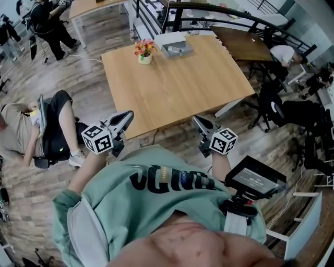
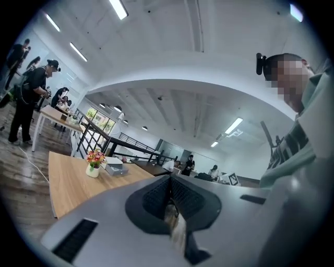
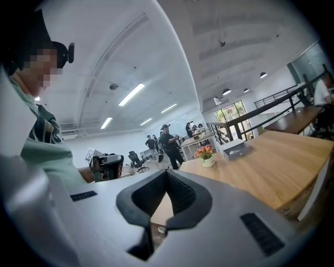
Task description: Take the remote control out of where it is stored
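Note:
A grey storage box (image 1: 176, 48) stands at the far edge of the wooden table (image 1: 177, 94), beside a small pot of flowers (image 1: 144, 52). The remote control cannot be made out at this distance. Both grippers are held off the table's near edge, in front of the person's chest, far from the box. My left gripper (image 1: 125, 118) has its jaws shut with nothing between them, and so does my right gripper (image 1: 199, 123). The left gripper view shows the left gripper (image 2: 169, 180) with the flowers (image 2: 94, 164) and box (image 2: 115, 167) far left. In the right gripper view the right gripper (image 3: 167, 173) shows with the flowers (image 3: 207, 155) and the box (image 3: 233, 149) ahead.
A person sits on the floor (image 1: 36, 125) left of the table. Black chairs (image 1: 282, 109) and a dark table (image 1: 245, 41) stand to the right. A black device (image 1: 255, 180) hangs at the wearer's waist. A railing (image 1: 156, 15) runs behind the table, with people standing beyond it.

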A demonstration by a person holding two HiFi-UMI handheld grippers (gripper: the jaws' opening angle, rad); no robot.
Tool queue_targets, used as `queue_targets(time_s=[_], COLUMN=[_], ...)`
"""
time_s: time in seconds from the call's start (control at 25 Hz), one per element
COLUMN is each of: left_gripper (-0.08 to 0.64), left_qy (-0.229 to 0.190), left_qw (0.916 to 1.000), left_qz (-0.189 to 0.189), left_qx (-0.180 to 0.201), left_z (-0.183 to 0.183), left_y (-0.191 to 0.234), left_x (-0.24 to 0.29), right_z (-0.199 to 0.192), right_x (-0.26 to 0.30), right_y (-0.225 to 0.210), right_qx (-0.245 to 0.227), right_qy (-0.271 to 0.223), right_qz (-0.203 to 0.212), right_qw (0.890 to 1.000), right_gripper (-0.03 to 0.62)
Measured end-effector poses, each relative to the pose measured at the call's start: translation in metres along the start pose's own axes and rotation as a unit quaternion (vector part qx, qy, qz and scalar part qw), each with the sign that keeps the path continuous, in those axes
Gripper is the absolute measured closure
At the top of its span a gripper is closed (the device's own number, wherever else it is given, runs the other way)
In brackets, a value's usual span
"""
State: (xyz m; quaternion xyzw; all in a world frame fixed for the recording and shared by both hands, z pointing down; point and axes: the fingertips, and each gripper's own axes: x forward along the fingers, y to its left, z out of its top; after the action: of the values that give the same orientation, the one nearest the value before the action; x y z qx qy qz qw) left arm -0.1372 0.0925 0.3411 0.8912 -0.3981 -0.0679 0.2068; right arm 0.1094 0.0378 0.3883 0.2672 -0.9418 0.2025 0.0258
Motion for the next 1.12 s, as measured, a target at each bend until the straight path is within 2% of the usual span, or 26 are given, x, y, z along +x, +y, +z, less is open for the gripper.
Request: queue_targets(time_s=[0.2,0.4,0.56,0.76,0.88,1.0,1.12], left_gripper=[0.557,0.556,0.557,0.556,0.555,0.556,0.557], left_qy=[0.001,-0.002,-0.016,-0.025,-0.022,-0.011,0.005], left_qw=[0.9995,0.9989,0.9992,0.9996,0.9997,0.9999,0.9998], left_qz=[0.033,0.046,0.029,0.005,-0.008,-0.013,0.002], left_qx=[0.003,-0.012,-0.024,-0.009,-0.011,-0.001,0.019], left_z=[0.010,0.011,0.025,0.066,0.078,0.087,0.097], left_y=[0.004,0.046,0.089,0.155,0.195,0.233,0.266], left_x=[0.016,0.018,0.019,0.008,0.011,0.019,0.033], right_z=[0.006,0.004,0.019,0.060,0.079,0.086,0.083], right_x=[0.018,0.059,0.102,0.176,0.216,0.254,0.283], right_y=[-0.030,-0.046,-0.047,-0.026,-0.030,-0.038,-0.052], right_qx=[0.018,0.023,0.009,-0.010,-0.016,-0.024,-0.021], right_qy=[0.009,0.032,0.051,0.052,0.054,0.065,0.088], right_qz=[0.026,0.030,0.017,0.016,0.006,0.016,0.037], right_qw=[0.999,0.999,0.999,0.998,0.998,0.997,0.995], right_gripper=[0.588,0.588,0.588,0.588,0.588,0.588,0.588])
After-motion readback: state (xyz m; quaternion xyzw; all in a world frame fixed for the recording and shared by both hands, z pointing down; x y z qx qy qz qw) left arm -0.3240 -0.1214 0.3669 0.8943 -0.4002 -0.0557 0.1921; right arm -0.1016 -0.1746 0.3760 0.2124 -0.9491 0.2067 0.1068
